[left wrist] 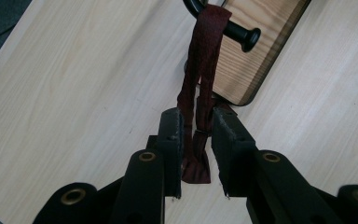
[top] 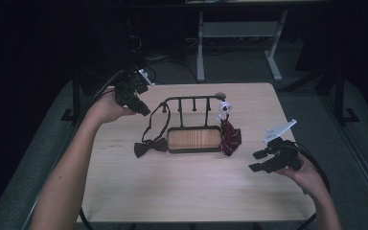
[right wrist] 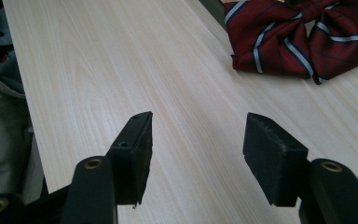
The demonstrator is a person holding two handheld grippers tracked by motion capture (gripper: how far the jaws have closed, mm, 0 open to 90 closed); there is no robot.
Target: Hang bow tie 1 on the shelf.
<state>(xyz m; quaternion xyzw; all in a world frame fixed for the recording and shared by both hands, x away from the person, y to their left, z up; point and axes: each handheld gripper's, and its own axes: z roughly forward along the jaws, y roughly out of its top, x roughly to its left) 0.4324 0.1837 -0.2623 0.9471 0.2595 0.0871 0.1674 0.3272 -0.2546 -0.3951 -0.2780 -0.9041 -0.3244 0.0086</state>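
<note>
A black peg rack (top: 191, 99) stands on a wooden base (top: 194, 139) in the middle of the table. A dark bow tie (top: 149, 146) lies left of the base, and its strap (top: 165, 112) loops over the rack's left end. My left gripper (top: 146, 111) is at that end. In the left gripper view the dark red strap (left wrist: 205, 56) hangs from a peg (left wrist: 244, 35) and runs down between the jaws of my left gripper (left wrist: 198, 116), which stand slightly apart and do not squeeze it. A red striped bow tie (top: 230, 136) lies right of the base. My right gripper (top: 255, 161) hovers open and empty near the right edge.
A small white piece (top: 224, 109) hangs at the rack's right end. In the right gripper view, bare wood lies under the right gripper (right wrist: 198, 126), with the striped bow tie (right wrist: 298, 37) farther off. The table's left edge (top: 91, 143) is close to my left forearm.
</note>
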